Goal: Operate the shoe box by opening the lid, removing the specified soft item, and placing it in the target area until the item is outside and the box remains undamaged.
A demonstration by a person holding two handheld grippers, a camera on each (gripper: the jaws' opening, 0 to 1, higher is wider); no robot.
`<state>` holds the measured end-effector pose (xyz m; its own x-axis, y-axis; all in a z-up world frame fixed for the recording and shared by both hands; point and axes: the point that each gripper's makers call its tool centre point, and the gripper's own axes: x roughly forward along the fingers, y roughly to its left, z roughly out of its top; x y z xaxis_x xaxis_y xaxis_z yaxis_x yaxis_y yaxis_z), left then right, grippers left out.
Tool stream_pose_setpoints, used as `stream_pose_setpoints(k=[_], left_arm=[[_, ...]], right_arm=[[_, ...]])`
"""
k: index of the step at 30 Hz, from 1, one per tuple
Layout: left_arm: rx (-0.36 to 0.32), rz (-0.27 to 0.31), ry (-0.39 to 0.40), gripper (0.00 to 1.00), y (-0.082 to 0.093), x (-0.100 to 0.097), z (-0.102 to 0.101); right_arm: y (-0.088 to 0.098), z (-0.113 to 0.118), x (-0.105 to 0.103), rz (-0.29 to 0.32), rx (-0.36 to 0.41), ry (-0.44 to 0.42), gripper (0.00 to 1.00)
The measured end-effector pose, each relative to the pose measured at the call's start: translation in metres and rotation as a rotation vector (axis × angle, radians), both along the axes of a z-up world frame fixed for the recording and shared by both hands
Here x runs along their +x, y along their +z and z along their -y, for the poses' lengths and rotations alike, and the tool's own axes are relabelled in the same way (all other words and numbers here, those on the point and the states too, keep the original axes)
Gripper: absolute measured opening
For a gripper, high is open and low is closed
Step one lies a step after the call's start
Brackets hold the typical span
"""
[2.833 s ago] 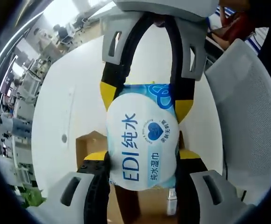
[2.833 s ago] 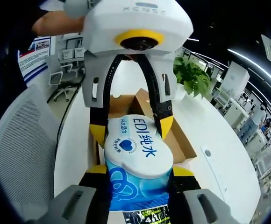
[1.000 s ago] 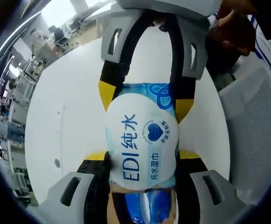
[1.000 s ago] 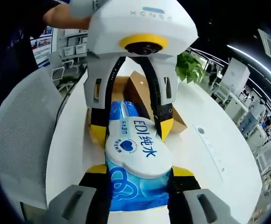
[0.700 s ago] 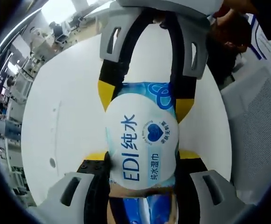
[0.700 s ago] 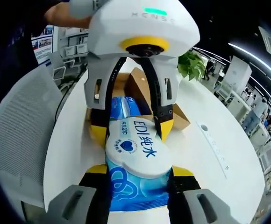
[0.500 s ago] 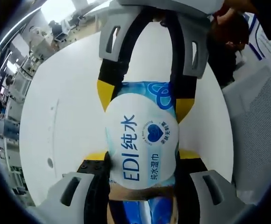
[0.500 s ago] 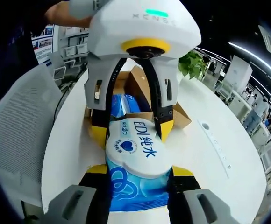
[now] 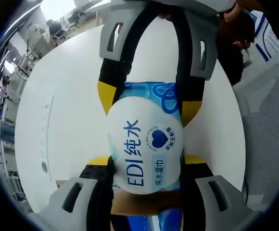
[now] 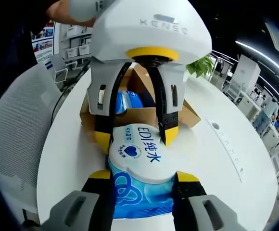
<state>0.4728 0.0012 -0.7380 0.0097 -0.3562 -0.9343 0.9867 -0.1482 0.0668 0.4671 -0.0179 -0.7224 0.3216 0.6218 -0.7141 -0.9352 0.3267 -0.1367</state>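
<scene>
Both tongs hold one pack of wet wipes [image 9: 145, 144] between them, the left gripper [image 9: 145, 166] clamped on one end and the right gripper [image 10: 142, 178] on the other, so the pack's long axis runs from one hand straight to the other. It hangs above the white table [image 9: 67, 96], clear of the open cardboard shoe box [image 10: 187, 113], which stands just beyond it. A second blue pack [image 10: 127, 102] lies inside the box. Setting the held pack down looks like the remaining step.
</scene>
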Motion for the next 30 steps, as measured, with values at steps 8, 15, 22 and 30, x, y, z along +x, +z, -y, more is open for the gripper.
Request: stream_pose_setpoints(k=[8, 15, 22, 30], left_arm=[[0.014, -0.009, 0.011, 0.54, -0.008, 0.002, -0.003], [0.025, -0.015, 0.017, 0.54, -0.017, 0.000, -0.003], [0.031, -0.012, 0.019, 0.54, -0.020, 0.001, -0.002], [0.008, -0.013, 0.027, 0.54, -0.020, 0.000, 0.002]], right_arm=[[-0.009, -0.004, 0.002, -0.004, 0.009, 0.012, 0.43], [-0.019, -0.004, 0.000, 0.003, 0.010, 0.026, 0.44], [-0.024, -0.001, 0.002, 0.007, 0.017, 0.029, 0.44], [-0.029, 0.002, 0.001, 0.005, 0.015, 0.028, 0.45]])
